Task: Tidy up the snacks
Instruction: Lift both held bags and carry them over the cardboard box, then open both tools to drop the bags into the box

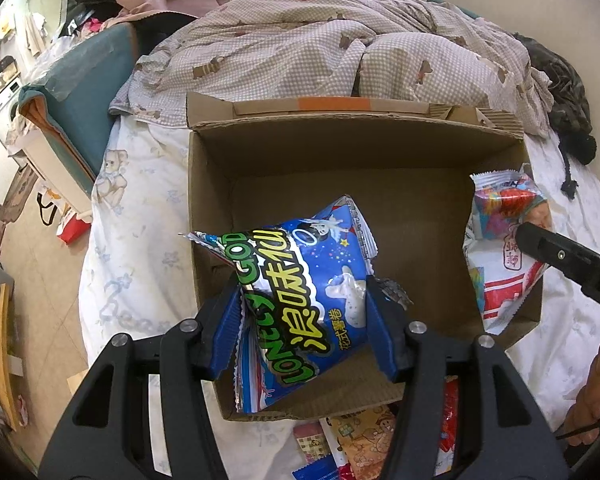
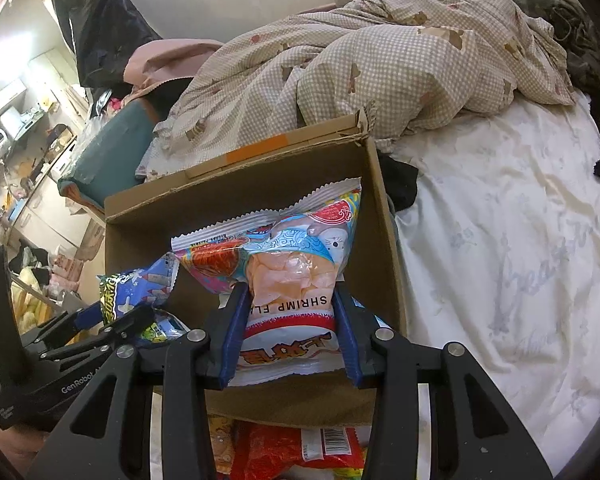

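Both hands are tipped steeply down over the cardboard box (image 1: 340, 148) on the bed sheet (image 1: 140, 220).

Left gripper (image 1: 304, 320): pinching the blue snack bag (image 1: 300, 280) across its middle. The blue pads press into both sides and the foil is creased between them. Bag is upside down to my camera, hanging inside the box, against the box's left wall and near its front edge. Can't tell whether it touches the box floor.

Right gripper (image 2: 290, 332): pinching the shrimp chip bag (image 2: 288, 256) low on the pack, pads tight on both sides, sealed crimped edge pointing away from me. This bag is inside the box too, against the box's right wall. From the left camera I see my right gripper's black finger coming in over the box's right wall, with the shrimp chip bag (image 1: 500, 248) under it. From the right camera the left gripper (image 2: 112, 316) sits at the box's left side with the blue snack bag (image 2: 140, 284) in its grip. The two bags are close but I can't tell if they touch.

Rest of the box floor is bare cardboard. More snack packs (image 2: 284, 452) lie on the sheet just outside the box's front wall, under my grippers. A checked duvet (image 1: 320, 48) is bunched up just behind the box's back flap.
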Action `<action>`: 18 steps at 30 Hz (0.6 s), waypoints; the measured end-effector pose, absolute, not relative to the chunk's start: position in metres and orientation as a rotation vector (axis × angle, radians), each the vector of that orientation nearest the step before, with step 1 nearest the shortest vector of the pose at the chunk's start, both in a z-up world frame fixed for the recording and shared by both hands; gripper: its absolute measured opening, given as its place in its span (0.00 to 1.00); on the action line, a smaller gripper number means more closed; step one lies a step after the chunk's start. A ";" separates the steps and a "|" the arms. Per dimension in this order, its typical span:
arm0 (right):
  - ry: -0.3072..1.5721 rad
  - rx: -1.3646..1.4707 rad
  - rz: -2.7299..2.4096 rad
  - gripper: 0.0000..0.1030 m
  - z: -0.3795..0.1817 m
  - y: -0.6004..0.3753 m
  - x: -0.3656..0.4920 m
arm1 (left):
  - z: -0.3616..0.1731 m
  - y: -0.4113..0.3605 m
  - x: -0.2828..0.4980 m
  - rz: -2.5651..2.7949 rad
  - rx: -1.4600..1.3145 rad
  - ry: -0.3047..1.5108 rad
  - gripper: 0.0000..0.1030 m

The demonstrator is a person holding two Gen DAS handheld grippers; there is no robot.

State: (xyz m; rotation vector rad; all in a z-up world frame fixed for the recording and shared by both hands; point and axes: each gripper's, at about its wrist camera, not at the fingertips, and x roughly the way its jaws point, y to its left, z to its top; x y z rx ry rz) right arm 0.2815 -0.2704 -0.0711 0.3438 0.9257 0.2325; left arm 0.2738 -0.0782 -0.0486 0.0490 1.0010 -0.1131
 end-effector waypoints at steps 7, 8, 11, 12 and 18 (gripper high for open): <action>0.914 0.344 0.234 0.45 -0.070 -0.271 0.282 | -0.047 -0.081 0.270 -0.121 0.065 0.992 0.66; 0.913 0.343 0.234 0.45 -0.070 -0.270 0.282 | -0.045 -0.082 0.269 -0.117 0.071 0.979 0.71; 0.917 0.354 0.236 0.45 -0.071 -0.272 0.282 | -0.041 -0.081 0.267 -0.126 0.056 0.962 0.85; 0.919 0.361 0.237 0.45 -0.072 -0.273 0.282 | -0.041 -0.080 0.267 -0.128 0.049 0.962 0.87; 0.912 0.371 0.233 0.67 -0.069 -0.274 0.281 | -0.041 -0.078 0.268 -0.124 0.036 0.970 0.87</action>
